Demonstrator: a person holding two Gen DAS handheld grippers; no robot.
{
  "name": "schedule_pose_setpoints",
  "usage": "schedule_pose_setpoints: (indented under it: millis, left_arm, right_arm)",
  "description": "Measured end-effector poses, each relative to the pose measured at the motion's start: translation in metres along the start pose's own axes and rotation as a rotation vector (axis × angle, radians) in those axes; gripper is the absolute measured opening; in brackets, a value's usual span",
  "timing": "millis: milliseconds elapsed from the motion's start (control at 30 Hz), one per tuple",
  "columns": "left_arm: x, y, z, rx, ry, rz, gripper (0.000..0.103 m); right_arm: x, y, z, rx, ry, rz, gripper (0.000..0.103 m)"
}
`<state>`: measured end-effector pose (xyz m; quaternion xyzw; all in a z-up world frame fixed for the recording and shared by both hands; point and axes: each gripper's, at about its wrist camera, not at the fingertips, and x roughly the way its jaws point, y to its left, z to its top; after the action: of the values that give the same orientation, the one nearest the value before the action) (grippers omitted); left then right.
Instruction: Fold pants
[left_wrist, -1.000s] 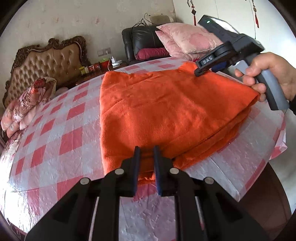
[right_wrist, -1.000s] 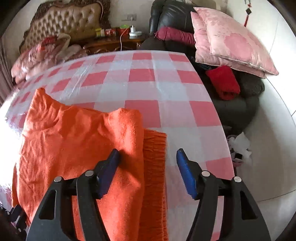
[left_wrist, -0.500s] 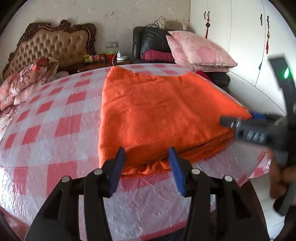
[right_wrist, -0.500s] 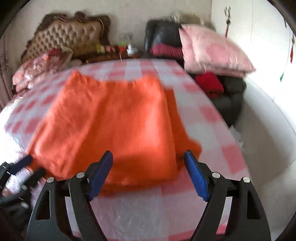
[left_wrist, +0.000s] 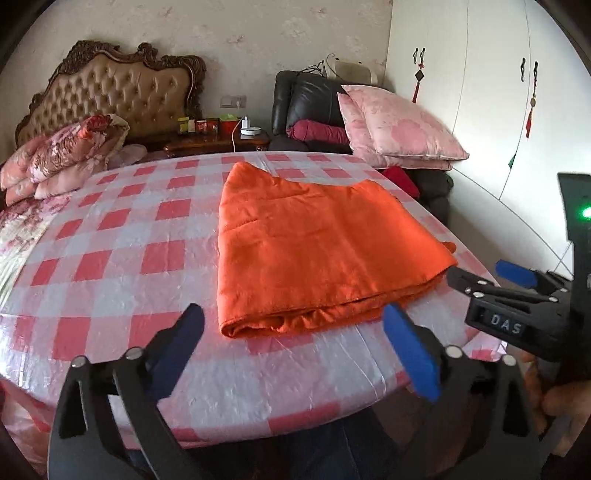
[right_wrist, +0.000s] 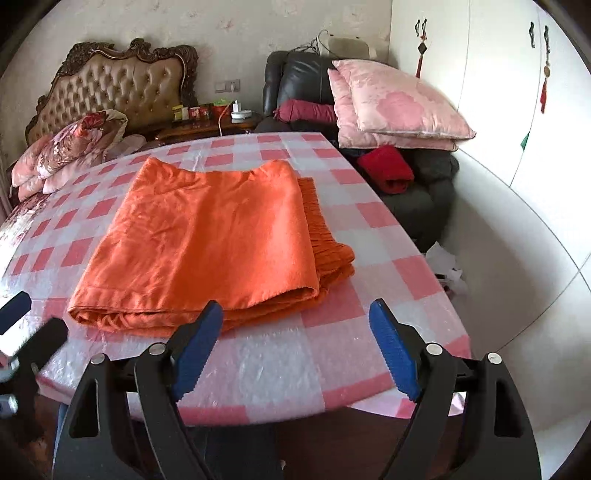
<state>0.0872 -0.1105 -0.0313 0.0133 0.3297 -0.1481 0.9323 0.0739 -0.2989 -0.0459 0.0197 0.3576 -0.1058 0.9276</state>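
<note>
Left wrist view first: the orange pants (left_wrist: 317, 251) lie folded into a layered rectangle on the pink-checked table (left_wrist: 110, 266), straight ahead of the left gripper (left_wrist: 295, 347), whose blue-padded jaws stand wide apart with nothing between them, back at the near table edge and clear of the cloth. From where I stand the bundle's long axis runs away from both grippers, toward the headboard, with its thick folded edge nearest them. The right gripper (left_wrist: 491, 277) shows at this view's right side, just beside the near right corner of the pants (whether it touches the cloth I cannot tell), and it too is spread and empty.

Seen from the right wrist, the right gripper (right_wrist: 295, 343) hovers with jaws well apart just short of the near edge, so the pants (right_wrist: 207, 243) lie ahead and slightly left of it. This view shows what the other hardly does: a ribbed strip of lower layer sticking out along the right side, not squared with the top layer. I'd judge the fold essentially done; any tidying would fall to the right hand, which is nearer that strip.
</note>
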Motion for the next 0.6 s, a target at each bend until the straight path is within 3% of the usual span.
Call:
schedule_pose_setpoints:
  millis: [167,600]
  left_arm:
    - [-0.011,-0.004,0.004,-0.012,-0.01,0.016,0.101]
    - [-0.009,-0.008,0.008,-0.022,0.015,0.024,0.101]
  right_arm:
    - [-0.019,-0.003,0.001,-0.01,-0.033,-0.028,0.085]
    - [-0.016,-0.006,0.0,0.003,-0.016,-0.024,0.085]
